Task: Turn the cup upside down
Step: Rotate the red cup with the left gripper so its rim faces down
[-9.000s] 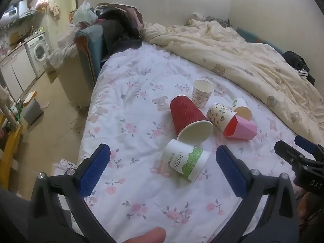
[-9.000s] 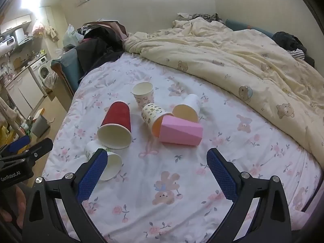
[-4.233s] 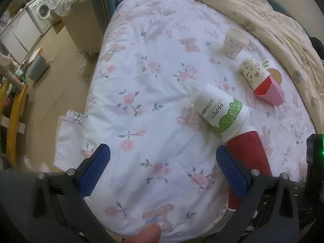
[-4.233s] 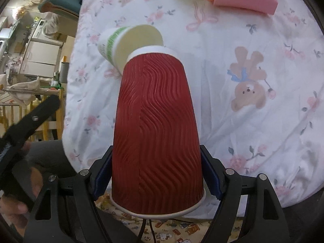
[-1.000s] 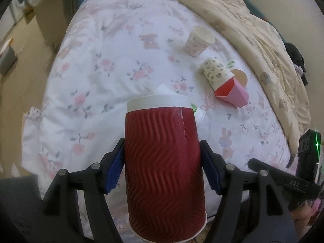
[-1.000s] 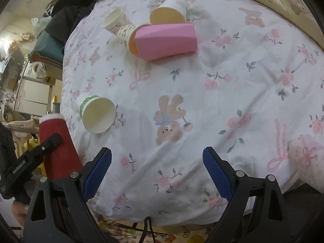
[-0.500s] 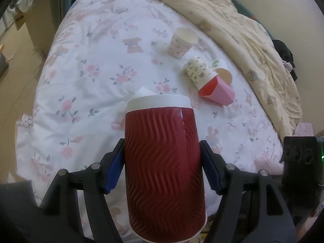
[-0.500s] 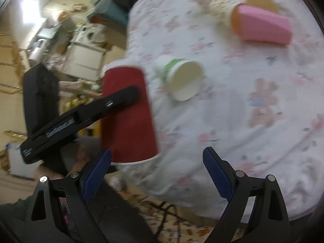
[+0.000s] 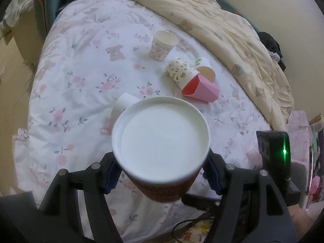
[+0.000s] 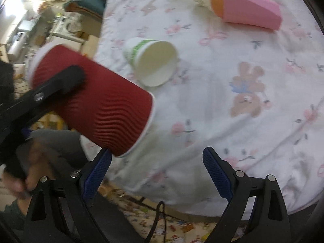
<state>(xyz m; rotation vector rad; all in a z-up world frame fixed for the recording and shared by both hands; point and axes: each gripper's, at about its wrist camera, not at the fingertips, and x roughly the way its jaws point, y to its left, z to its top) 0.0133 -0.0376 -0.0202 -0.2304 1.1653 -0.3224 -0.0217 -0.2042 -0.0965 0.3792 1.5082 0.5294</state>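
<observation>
- The left tongs (image 9: pixel 160 174) pinch the red cup (image 9: pixel 161 151) by its ribbed wall, held in the air over the near edge of the bed (image 9: pixel 85 60). In the left wrist view its closed white base faces the camera; in the right wrist view it lies tilted, rim pointing down toward the sheet.
- To do this step well, I judge the wrist should finish the roll until the rim is level, then lower onto a flat patch of sheet before the tongs let go. The bedding is soft and creased, so a rim set down crooked could tip the cup.
- Keep the squeeze light: the wall is thin paper and may crumple under hard pressure.
- The green-banded cup (image 10: pixel 150 61) lies on its side just beyond the red one, mouth toward the right wrist camera, and looks empty. Set down clear of it.
- Farther back a small patterned cup (image 9: pixel 163 44) stands upright, nothing visible inside.
- A bear-print cup (image 9: pixel 180 74) lies on its side with a pink cup (image 9: pixel 202 90) touching its mouth end. Whether the two are nested I cannot tell.
- A white cup (image 9: pixel 204 68) with a tan inside lies just behind them, against the cream duvet (image 9: pixel 232 30).
- The right tongs (image 10: pixel 157 174) are spread wide with nothing between them, near the bed's edge.
</observation>
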